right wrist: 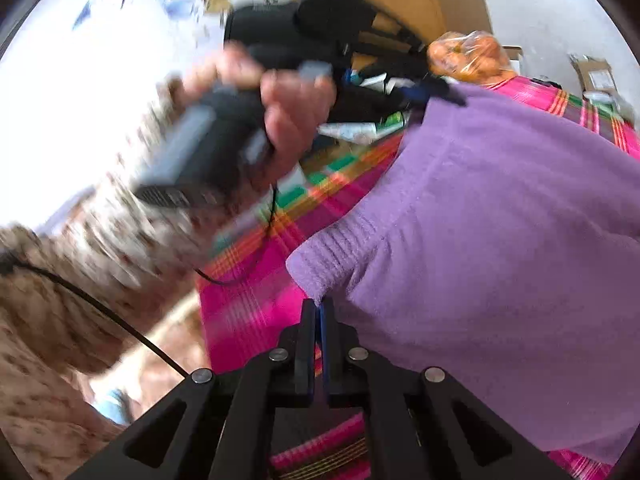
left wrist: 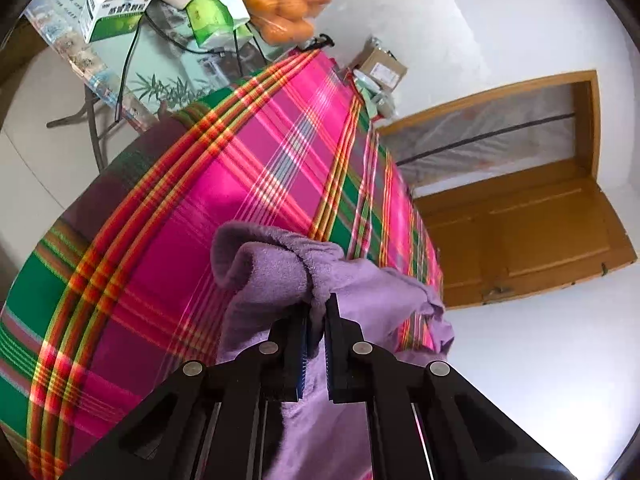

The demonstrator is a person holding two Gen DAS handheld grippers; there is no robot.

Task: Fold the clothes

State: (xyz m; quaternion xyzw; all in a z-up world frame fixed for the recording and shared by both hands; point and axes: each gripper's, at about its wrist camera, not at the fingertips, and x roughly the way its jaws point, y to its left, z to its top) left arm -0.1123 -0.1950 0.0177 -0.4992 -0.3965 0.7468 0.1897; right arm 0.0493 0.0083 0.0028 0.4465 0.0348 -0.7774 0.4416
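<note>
Though gripped — sweater (right wrist: 500, 208) beside oranges (left wrist: 280, 4)

White walls, wooden door (left wrist: 532, 216), plaid-covered bed (left wrist: 192, 216), cluttered glass-topped table (left wrist: 160, 64) in daylight.

In the left wrist view, open room is being offered across the plaid cloth (left wrist: 192, 216) from nine to twelve o'clock, where nothing is standing. The path at eleven to twelve o'clock is being closed off by boxes (left wrist: 116, 8) and a bag of oranges (left wrist: 280, 4) on a side table. At two o'clock, the way is being bounded by a wooden door (left wrist: 532, 232). In the right wrist view, the ten o'clock quarter is being blocked by a hand (right wrist: 288, 116) gripping a blurred device.
</note>
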